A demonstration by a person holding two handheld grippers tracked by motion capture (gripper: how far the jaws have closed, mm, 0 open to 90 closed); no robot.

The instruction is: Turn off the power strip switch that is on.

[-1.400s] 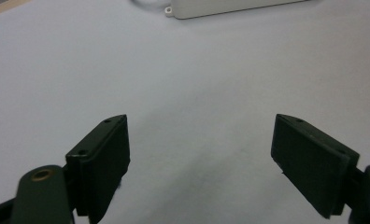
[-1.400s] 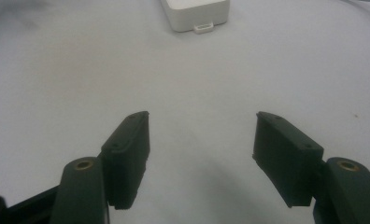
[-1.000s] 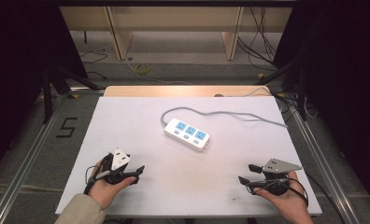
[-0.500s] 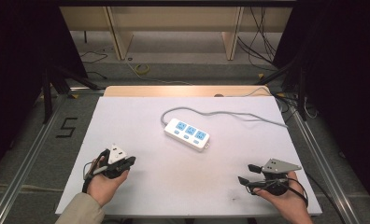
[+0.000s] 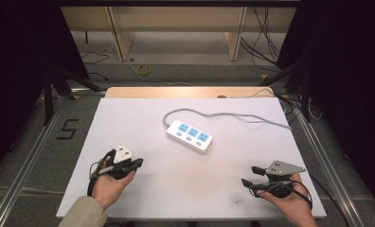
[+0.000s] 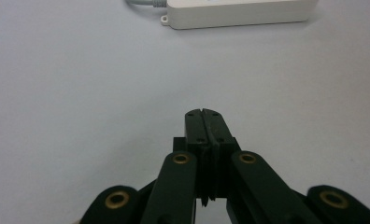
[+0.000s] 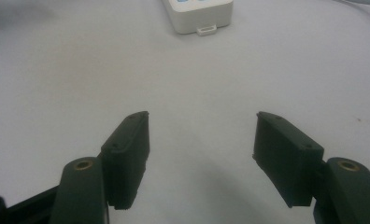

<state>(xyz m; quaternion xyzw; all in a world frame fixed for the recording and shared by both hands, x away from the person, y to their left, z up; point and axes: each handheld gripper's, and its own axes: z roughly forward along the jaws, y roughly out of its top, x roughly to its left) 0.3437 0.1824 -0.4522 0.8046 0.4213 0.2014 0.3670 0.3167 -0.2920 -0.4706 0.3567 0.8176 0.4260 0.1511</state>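
A white power strip [image 5: 189, 135] with blue sockets lies near the middle of the white table [image 5: 143, 118]; its grey cable [image 5: 233, 115] runs off to the right. The strip's side [image 6: 239, 13] shows at the top of the left gripper view and its end [image 7: 199, 14] at the top of the right gripper view. My left gripper [image 5: 138, 163] rests at the front left, and its jaws have just closed together, shut on nothing [image 6: 204, 114]. At the front right my right gripper [image 5: 251, 176] stands open with bare table between its pads [image 7: 202, 140].
A wooden strip [image 5: 185, 91] borders the table's far edge. Metal rails [image 5: 29, 161] run along both sides, and a "5" mark [image 5: 67, 128] sits on the floor at the left. Cables lie on the floor beyond the table.
The left gripper's jaws closed from open to shut, with nothing between them, and the left hand shifted slightly. The right gripper and the power strip stayed put.
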